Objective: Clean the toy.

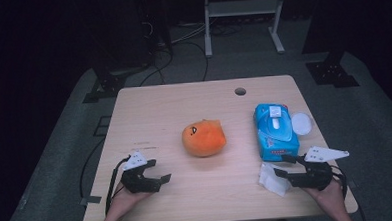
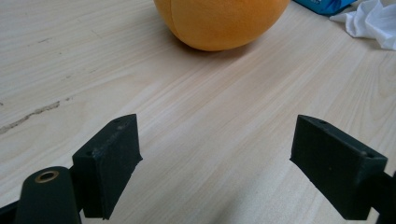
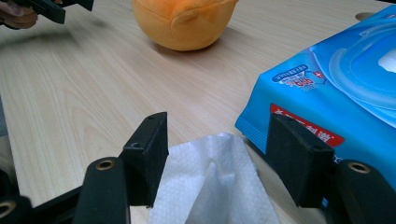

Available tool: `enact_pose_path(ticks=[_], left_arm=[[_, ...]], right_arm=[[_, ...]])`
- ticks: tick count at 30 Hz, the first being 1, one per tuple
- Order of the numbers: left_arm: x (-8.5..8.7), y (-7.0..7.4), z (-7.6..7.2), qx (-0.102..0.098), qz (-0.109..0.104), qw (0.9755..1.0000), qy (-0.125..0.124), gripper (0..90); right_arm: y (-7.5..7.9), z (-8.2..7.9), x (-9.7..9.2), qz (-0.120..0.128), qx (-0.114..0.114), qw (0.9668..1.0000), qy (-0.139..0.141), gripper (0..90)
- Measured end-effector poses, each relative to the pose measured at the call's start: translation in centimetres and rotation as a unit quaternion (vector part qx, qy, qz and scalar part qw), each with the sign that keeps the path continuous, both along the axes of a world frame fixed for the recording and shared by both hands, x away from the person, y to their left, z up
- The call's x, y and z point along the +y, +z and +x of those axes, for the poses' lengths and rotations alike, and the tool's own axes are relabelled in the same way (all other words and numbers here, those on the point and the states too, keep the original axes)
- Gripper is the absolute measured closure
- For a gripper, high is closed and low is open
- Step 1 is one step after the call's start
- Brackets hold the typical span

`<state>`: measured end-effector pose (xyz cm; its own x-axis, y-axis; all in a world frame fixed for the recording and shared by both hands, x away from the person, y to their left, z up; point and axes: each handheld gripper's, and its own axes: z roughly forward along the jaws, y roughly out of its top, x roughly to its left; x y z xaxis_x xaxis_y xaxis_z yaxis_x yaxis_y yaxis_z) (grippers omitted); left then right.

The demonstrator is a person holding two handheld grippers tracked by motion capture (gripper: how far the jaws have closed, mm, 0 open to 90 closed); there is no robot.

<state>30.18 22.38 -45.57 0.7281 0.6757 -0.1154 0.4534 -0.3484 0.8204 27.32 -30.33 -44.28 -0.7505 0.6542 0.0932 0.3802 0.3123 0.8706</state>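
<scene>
1. The largest thing at risk is the blue soft pack of wet wipes (image 1: pixel 275 131) along the right edge of the bench (image 1: pixel 154 107). My right gripper (image 3: pixel 217 161) is spread, with the crumpled white wipe (image 3: pixel 212 186) lying between its jaws but, as far as I can tell, not pinched. One jaw sits just beside the pack's near corner, so if I close from here I could catch or shove the pack along with the wipe.

2. The round orange plush toy (image 1: pixel 203 137) rests at the middle of the bench. My left gripper (image 2: pixel 217 163) is also spread, with nothing between its jaws, low near the front-left corner and pointing at the toy. Pushing forward carelessly, I would probably roll the toy away; it looks soft and round.

3. The wipe, near the front-right corner, is thin and limp. A shallow pinch may grab one fold, so it slips out or drags on the bench.

4. The round white lid (image 1: pixel 301 122), just beside the pack at the right edge, could be knocked off if the pack shifts.
</scene>
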Motion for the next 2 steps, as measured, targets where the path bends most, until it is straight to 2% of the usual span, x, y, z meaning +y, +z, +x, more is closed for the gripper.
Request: enact_pose_path(ticks=[2], left_arm=[[-0.01,-0.01,-0.02,-0.002,0.002,1.0000,0.001,14.2]], right_arm=[[0.02,-0.06,-0.15,0.004,-0.001,1.0000,-0.002,37.4]])
